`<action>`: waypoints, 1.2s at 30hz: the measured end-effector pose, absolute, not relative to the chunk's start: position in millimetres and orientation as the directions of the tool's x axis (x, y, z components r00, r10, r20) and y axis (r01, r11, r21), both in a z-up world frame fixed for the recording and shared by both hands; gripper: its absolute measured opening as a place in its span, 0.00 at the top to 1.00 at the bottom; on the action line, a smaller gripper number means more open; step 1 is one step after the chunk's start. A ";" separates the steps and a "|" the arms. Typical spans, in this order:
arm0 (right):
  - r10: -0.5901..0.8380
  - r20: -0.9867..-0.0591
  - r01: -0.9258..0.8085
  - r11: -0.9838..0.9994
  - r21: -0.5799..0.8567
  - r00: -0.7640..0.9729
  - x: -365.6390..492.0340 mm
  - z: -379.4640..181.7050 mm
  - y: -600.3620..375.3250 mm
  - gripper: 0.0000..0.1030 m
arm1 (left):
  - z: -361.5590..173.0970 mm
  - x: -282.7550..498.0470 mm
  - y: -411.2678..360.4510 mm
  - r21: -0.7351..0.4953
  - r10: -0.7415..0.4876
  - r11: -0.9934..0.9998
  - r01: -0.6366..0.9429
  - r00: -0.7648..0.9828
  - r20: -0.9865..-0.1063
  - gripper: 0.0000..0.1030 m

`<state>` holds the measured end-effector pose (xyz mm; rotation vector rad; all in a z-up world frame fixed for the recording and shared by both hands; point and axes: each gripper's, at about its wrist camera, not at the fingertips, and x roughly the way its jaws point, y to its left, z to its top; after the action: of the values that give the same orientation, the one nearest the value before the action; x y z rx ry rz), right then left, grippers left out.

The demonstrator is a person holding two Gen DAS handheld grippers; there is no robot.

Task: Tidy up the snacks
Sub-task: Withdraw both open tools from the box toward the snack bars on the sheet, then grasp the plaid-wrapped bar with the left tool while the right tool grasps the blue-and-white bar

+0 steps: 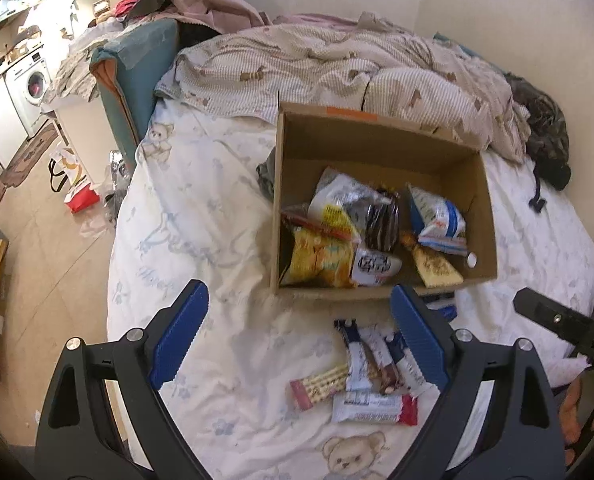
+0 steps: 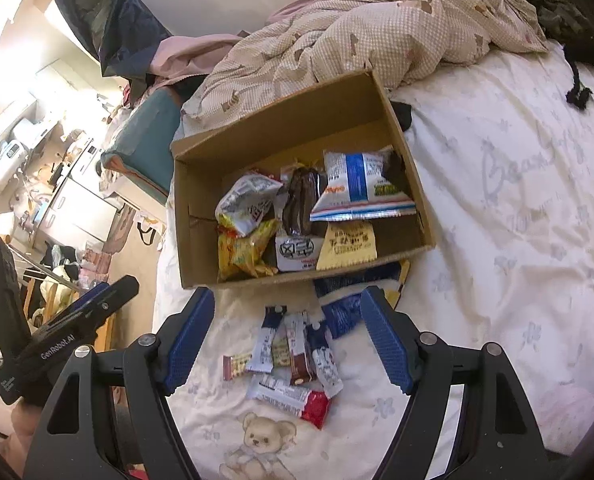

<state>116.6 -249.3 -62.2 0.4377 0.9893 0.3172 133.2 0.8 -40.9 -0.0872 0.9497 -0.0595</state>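
Plainly, the main risk lies in how tightly the loose snack bars [image 2: 289, 360] are packed on the bed [image 2: 497, 208]. They lie in a small fan just in front of the cardboard box [image 2: 201, 184], several touching or overlapping, so a tool closing on one could catch its neighbour too, or nudge the pile apart. The wrappers look thin and slick, and the sheet under them is soft and wrinkled; a pinch that comes down too shallow could slide off the wrapper or gather cloth with it. A blue packet [image 2: 343, 314] lies half under the box's near wall, and pulling at it might drag or tip the box.

Both tools hang above the bed with nothing between their fingers. The left tool [image 1: 297, 340] has its jaws wide apart, the bars showing between them. The right tool [image 2: 287, 340] is likewise spread, framing the same pile. They are near each other, so a sideways reach could make them bump.

The box sits open on the bed, close to the rumpled blanket [image 2: 377, 28]. Inside are several bags: a yellow one [image 2: 243, 252], a white and blue one [image 2: 361, 192], a dark wrapped one [image 2: 301, 204] and a pale yellow packet [image 2: 349, 246], heaped loosely toward the near side. The bars outside are mostly white, blue and brown, and one [image 2: 293, 398] with a red end lies crosswise nearest the tools.
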 end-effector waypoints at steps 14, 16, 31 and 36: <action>0.471 -0.798 0.034 0.853 0.520 0.376 107.9 -105.5 -248.8 0.24 | -87.1 132.3 1.8 -0.091 -0.076 0.996 -0.018 0.400 -0.913 0.12; 0.476 -0.809 0.065 0.848 0.527 0.344 109.1 -114.7 -250.9 0.24 | -96.7 134.0 2.7 -0.096 -0.076 0.995 -0.038 0.365 -0.928 0.12; 0.502 -0.830 0.148 0.826 0.543 0.245 127.8 -144.4 -246.4 0.24 | -162.0 150.5 -16.8 -0.090 -0.090 0.996 0.008 0.139 -0.986 0.15; 0.507 -0.831 0.145 0.826 0.544 0.230 132.0 -147.0 -244.9 0.24 | -182.6 149.5 -47.9 -0.041 -0.058 0.984 0.170 0.094 -0.994 0.23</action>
<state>132.0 -244.9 -147.0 0.5881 1.3360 0.2700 149.5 -47.9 -182.6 0.0924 1.4679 -0.1697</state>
